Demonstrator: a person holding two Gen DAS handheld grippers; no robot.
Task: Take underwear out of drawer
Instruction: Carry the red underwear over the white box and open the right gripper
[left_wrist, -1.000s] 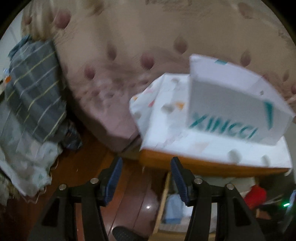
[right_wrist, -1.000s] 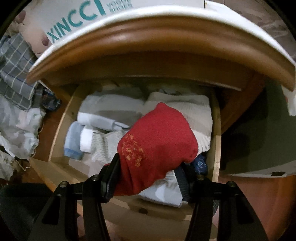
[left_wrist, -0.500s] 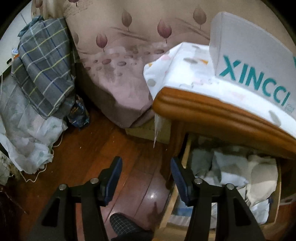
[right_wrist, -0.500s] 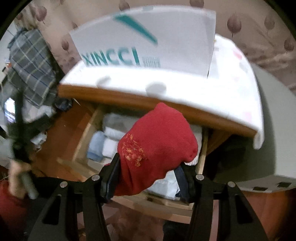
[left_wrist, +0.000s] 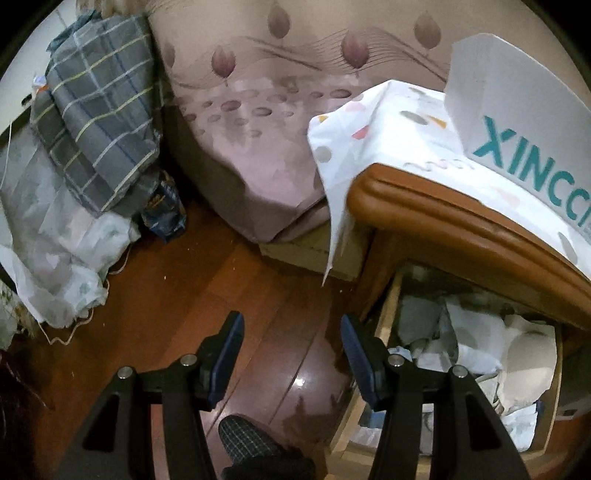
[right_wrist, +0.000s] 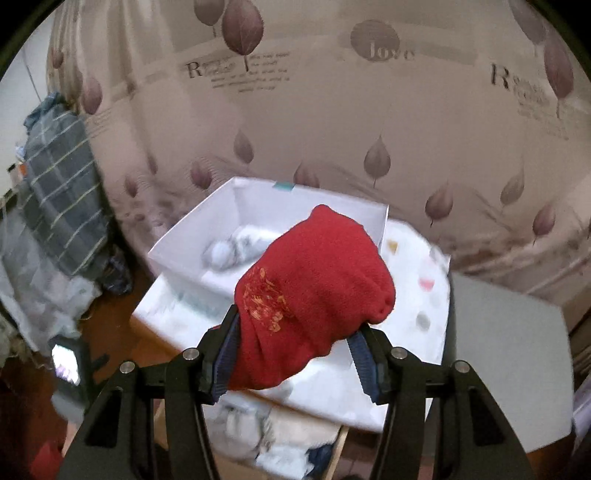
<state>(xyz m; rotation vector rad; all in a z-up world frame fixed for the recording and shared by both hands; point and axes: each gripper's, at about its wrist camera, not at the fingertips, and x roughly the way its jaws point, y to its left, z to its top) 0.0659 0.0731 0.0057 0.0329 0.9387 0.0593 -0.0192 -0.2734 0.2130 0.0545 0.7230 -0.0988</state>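
My right gripper (right_wrist: 295, 354) is shut on red underwear (right_wrist: 314, 291) with gold embroidery and holds it up above the nightstand, in front of an open white box (right_wrist: 192, 236) that has a grey-white garment inside. The open wooden drawer (left_wrist: 388, 314), full of pale folded clothes (left_wrist: 476, 350), shows at the lower right of the left wrist view and as a blurred strip (right_wrist: 340, 446) below the red garment. My left gripper (left_wrist: 291, 354) is open and empty over the wooden floor, left of the drawer.
The white XINCCI box (left_wrist: 517, 122) stands on a patterned cloth (left_wrist: 369, 140) over the wooden nightstand top (left_wrist: 461, 221). A bed with a pink leaf-print cover (left_wrist: 258, 110) is behind. A plaid blanket (left_wrist: 99, 110) and bags (left_wrist: 55, 258) lie at left. A slipper (left_wrist: 247, 443) is below.
My right gripper has lifted the red underwear from over the drawer up to the level of the box's open top. My left gripper has dropped and drawn slightly back, still open.
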